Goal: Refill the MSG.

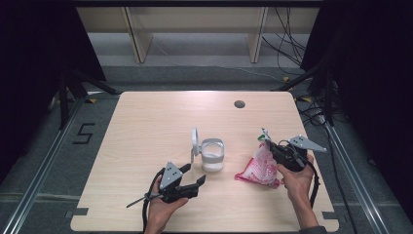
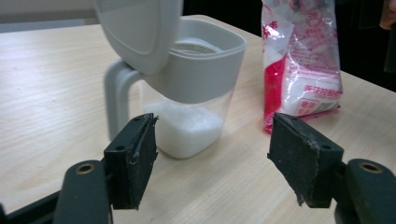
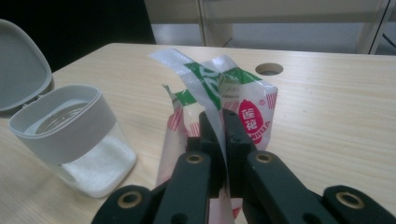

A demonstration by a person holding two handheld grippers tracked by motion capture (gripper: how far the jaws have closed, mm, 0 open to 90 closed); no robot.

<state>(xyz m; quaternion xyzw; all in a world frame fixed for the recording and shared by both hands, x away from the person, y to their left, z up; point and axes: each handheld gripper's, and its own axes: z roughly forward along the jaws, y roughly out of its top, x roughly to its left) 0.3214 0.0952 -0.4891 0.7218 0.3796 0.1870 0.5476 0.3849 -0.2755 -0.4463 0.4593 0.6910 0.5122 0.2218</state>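
A clear jar (image 1: 213,155) with a grey collar stands mid-table, its flip lid (image 1: 195,139) raised, a layer of white grains in its bottom. My left gripper (image 1: 195,174) lies open just in front of it at the left. In the left gripper view the jar (image 2: 196,93) stands a short way beyond the spread jaws of the gripper (image 2: 212,154), with nothing between them. My right gripper (image 1: 269,146) is shut on the torn top of a red-and-white plastic bag (image 1: 259,168), to the right of the jar. The right gripper view shows the bag (image 3: 243,98) pinched in the gripper (image 3: 223,126).
The light wooden table (image 1: 146,122) has a round cable hole (image 1: 239,104) near its far edge. Dark curtains flank both sides, and cables lie on the floor at the back right. The bag's bottom rests on the table near the person's right hand.
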